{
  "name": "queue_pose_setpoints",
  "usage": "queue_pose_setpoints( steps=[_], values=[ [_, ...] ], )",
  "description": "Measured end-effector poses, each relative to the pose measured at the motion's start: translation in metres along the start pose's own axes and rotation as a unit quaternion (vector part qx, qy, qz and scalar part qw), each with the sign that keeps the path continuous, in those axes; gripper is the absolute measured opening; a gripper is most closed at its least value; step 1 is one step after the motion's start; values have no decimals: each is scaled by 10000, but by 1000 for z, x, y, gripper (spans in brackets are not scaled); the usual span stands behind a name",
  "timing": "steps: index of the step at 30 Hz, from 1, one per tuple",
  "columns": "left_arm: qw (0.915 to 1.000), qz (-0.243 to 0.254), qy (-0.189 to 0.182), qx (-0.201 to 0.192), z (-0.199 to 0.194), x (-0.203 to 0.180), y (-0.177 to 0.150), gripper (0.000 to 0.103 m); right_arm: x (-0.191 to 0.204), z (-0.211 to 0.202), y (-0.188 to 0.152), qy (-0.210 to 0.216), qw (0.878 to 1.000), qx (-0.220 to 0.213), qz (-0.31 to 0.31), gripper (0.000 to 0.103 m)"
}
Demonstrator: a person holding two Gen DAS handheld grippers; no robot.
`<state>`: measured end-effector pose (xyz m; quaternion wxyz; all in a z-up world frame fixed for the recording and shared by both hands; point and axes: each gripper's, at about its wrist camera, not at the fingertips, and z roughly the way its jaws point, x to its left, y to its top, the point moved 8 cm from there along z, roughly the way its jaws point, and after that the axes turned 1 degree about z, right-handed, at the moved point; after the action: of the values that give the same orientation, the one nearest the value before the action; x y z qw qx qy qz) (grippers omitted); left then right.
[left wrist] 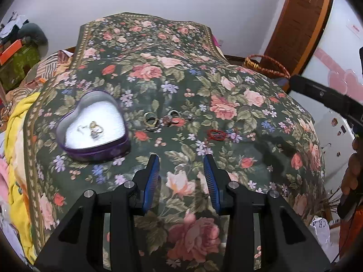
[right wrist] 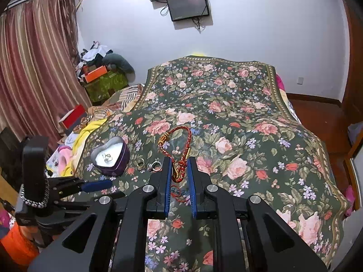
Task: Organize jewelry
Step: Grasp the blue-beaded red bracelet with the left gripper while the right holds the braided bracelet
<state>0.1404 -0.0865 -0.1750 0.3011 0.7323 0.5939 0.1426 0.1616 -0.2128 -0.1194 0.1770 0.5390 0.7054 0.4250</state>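
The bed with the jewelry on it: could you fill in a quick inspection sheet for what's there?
Surface: floral bedspread.
Job's things: heart-shaped tin, open, rings inside; loose rings and a red bracelet on the spread.
Clutter: yellow blanket at the bed's edge; orange box on a pile.
Grippers: left gripper open, empty; right gripper shut on red-and-gold braided bracelet, held above the spread.
Cables: wires under wall screen.
Surroundings: curtain, wooden door.

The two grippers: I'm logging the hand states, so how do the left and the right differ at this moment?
The left gripper is open and empty; the right gripper is shut on a red-and-gold braided bracelet. The left sits near the heart-shaped tin; the right holds its bracelet up off the floral bedspread. Both have blue pads.
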Motion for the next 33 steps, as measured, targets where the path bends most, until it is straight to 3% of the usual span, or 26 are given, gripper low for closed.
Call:
queue_pose_setpoints(
  steps=[14,24,33],
  values=[
    [9970,469,-451,420,50,-52,11,40,-37,-4,-13,-202,9993,92,286,12],
    [9938,836,-171,707,85,-64,15,40,-47,-3,-17,-122,9992,124,366,12],
    [9937,890,-179,655,97,-66,24,45,-47,2,-22,-59,9990,215,388,12]
  ],
)
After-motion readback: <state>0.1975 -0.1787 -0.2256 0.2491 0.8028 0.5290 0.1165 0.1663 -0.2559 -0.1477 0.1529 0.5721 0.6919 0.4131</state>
